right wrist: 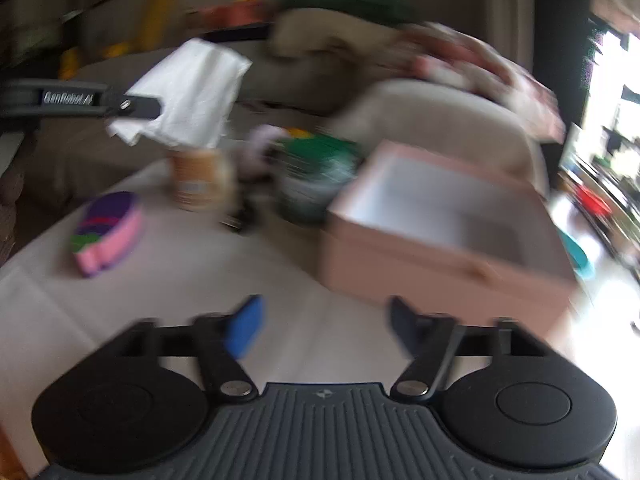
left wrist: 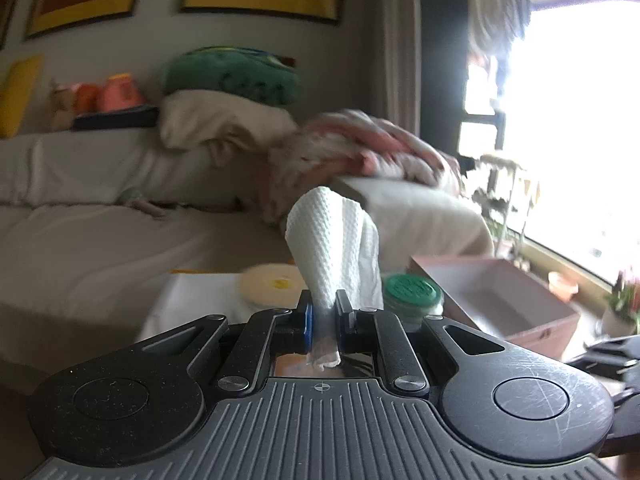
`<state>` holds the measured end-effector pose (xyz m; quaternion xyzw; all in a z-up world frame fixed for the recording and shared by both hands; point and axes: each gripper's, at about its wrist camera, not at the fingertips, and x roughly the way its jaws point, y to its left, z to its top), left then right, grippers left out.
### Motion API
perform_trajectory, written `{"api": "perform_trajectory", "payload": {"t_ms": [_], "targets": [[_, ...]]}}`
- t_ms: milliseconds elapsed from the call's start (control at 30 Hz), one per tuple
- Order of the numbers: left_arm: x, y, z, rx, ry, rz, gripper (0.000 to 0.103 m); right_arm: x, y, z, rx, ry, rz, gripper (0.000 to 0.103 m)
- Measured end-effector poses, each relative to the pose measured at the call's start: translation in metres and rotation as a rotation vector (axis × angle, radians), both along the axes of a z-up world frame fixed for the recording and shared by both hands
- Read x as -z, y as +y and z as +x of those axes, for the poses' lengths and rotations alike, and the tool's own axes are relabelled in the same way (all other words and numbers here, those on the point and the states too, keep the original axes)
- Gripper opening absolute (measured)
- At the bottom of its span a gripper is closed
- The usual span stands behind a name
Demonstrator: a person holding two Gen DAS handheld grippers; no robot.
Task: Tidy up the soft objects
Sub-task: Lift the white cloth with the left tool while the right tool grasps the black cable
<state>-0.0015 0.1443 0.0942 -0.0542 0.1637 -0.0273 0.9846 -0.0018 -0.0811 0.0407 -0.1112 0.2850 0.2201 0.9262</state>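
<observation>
Pinching a white paper towel point(left wrist: 334, 248) tight in the left gripper point(left wrist: 324, 304), jaws squeezed together on its lower end, rest of it fanning up through the middle of the left wrist frame. Same towel point(right wrist: 188, 92) dangling off that gripper at the upper left of the right wrist frame, up off the table point(right wrist: 280, 280). Right gripper point(right wrist: 324, 324) sitting partway apart at bottom centre, nothing between the blue pad point(right wrist: 246, 330) and the dark one, just bare tabletop behind. Open pink box point(right wrist: 436, 232) at centre right, looks empty inside as far as the blur allows. Green-lidded jar point(right wrist: 316, 176) just left of the box, tan container point(right wrist: 198, 182) further left under the towel. Purple-and-pink soft thing point(right wrist: 106, 232) lying flat at mid left. Pale round puff point(left wrist: 272, 282) with a yellow centre low in the left wrist view, just left of the towel. Sofa point(left wrist: 100, 208) with piled cushions behind everything. Pretty smeared overall.
</observation>
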Motion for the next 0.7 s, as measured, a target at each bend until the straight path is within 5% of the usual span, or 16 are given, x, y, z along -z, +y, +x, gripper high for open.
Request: {"api": "perform_trajectory", "payload": {"t_ms": [133, 267, 467, 700], "targets": [[-0.002, 0.028, -0.011, -0.029, -0.002, -0.085, 0.013, -0.012, 0.052, 0.025, -0.110, -0.028, -0.020, 0.049], [0.003, 0.047, -0.021, -0.030, -0.014, -0.119, 0.013, -0.010, 0.101, 0.065, -0.138, -0.033, -0.080, 0.034], [0.019, 0.072, -0.030, 0.000, -0.031, -0.176, 0.013, 0.012, 0.150, 0.092, -0.150, -0.094, -0.209, 0.034], [0.040, 0.104, -0.027, -0.020, -0.046, -0.265, 0.013, 0.027, 0.168, 0.119, -0.139, -0.006, -0.276, 0.032]]}}
